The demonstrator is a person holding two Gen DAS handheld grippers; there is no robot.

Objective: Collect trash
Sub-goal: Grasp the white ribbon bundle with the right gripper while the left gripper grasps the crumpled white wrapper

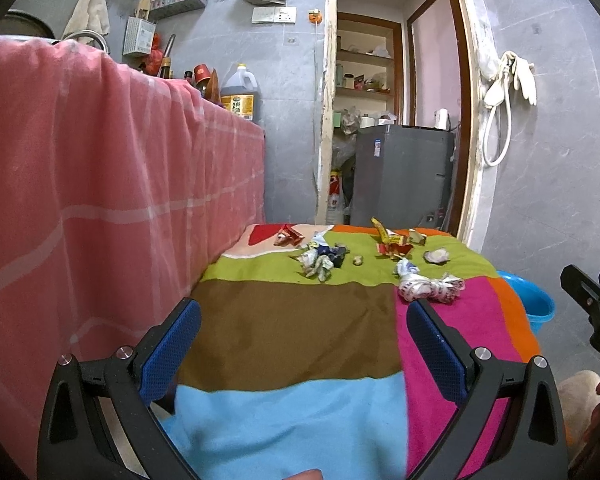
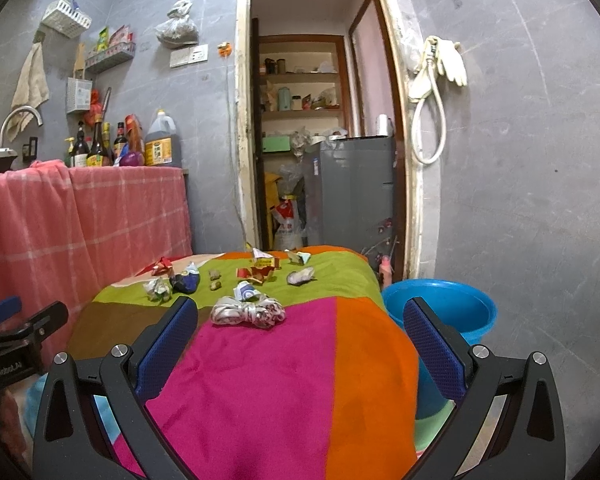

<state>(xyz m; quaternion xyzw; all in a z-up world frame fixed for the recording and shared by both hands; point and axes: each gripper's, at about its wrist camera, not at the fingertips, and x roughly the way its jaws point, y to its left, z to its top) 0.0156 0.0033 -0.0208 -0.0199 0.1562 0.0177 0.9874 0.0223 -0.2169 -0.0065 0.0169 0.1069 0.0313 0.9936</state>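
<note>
My left gripper (image 1: 302,340), black frame with blue dimpled rubber pads, hangs spread wide and empty over the brown and sky-blue patches of the fuzzy patchwork blanket (image 1: 292,340). My right gripper (image 2: 300,340), same build, is equally wide and empty above the magenta and orange patches. The trash lies at the far end of the blanket, mostly on the lime-green band. Nearest me is a crumpled white-and-red printed wrapper, long and twisted (image 2: 248,312), straddling the green and magenta. Behind it is a small blue-and-white wad (image 2: 246,292), then a torn red-and-gold foil carton piece (image 2: 258,274), a greyish crumpled ball (image 2: 300,277), a dark blue scrunched packet (image 2: 186,280), a pale crumpled paper wad (image 2: 158,290) and a red folded scrap (image 2: 162,267). I count three small brownish lumps (image 2: 215,280) between the packet and the foil. A round blue plastic basin (image 2: 444,312) sits on the floor just beside the blanket's right edge. A pink checked cloth (image 1: 100,180) drapes the counter on the left.
</note>
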